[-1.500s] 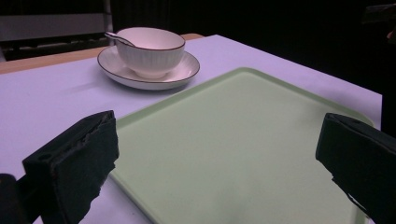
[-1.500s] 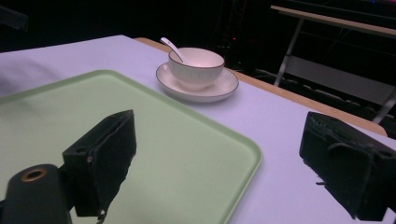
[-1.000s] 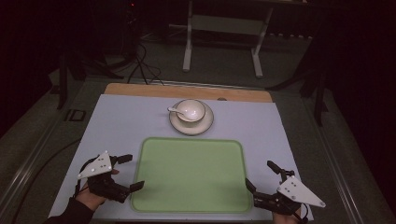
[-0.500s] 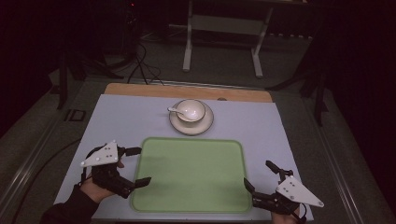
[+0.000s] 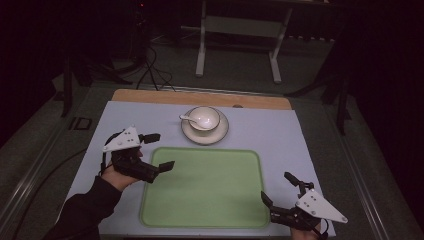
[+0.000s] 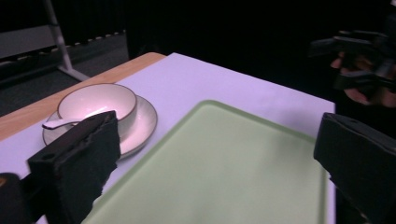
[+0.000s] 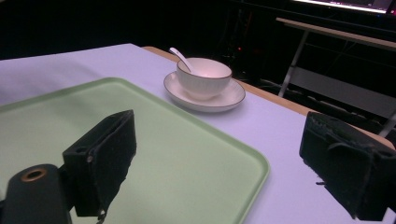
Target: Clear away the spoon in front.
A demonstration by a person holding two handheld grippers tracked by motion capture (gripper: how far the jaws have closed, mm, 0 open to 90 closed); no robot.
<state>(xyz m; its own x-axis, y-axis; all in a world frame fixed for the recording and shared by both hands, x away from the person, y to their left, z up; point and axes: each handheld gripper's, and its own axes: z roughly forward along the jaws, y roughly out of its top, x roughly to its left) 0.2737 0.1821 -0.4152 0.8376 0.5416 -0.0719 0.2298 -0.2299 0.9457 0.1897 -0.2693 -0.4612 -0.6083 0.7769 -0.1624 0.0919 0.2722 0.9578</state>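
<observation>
High view: your left tool [image 5: 156,150] and right tool [image 5: 276,189] gape wide, empty, flanking the green tray [image 5: 205,187] at the worktop's near edge. Uneven grips risk tilting it into the bowl [image 5: 205,119].

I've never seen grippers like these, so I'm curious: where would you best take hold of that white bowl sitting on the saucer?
Probably by the rim of the bowl, coming down from above, one jaw inside and one outside. The wall is thin and upright, and the bowl sits on the saucer. Choose the rim's right side, since the spoon leans over the left edge. The left gripper, jaws open, is nearer.
</observation>
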